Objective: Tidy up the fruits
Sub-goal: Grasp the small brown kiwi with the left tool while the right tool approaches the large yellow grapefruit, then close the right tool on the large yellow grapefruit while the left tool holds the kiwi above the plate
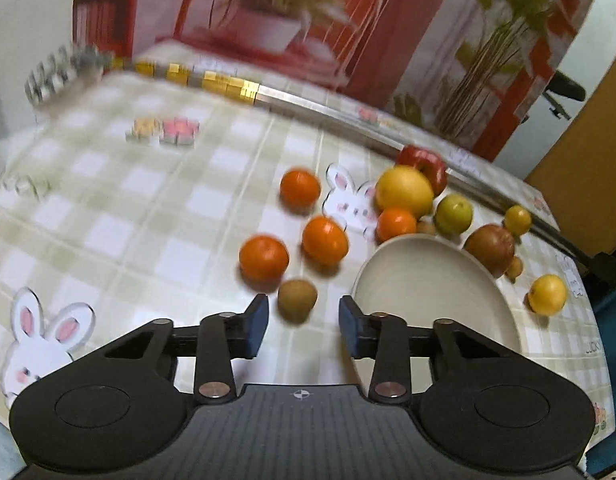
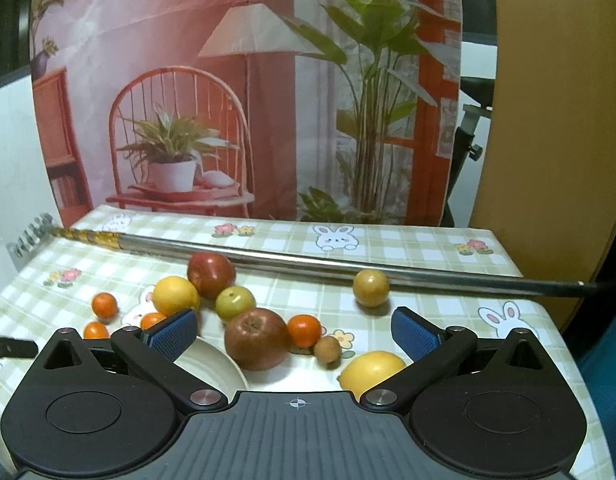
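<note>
Two tools hang over the counter, both spread and empty. Nearest the left tool is a small brown fruit, lying just ahead of the gap between the fingers and slightly left of centre, so a short push forward would bracket it; this view is blurred, so I cannot tell how round it is. The bowl sits just right of that tool, holding nothing visible. Beyond the brown fruit lie three oranges, then a yellow fruit, a green one and a red apple near the metal rod.

The right tool is opened wide, with a dull red apple ahead of its left finger and a lemon close under its right finger. A small orange and a brown nut-like fruit sit between them.

By my reckoning the left tool is better placed, its fruit almost centred and the bowl alongside.
</note>
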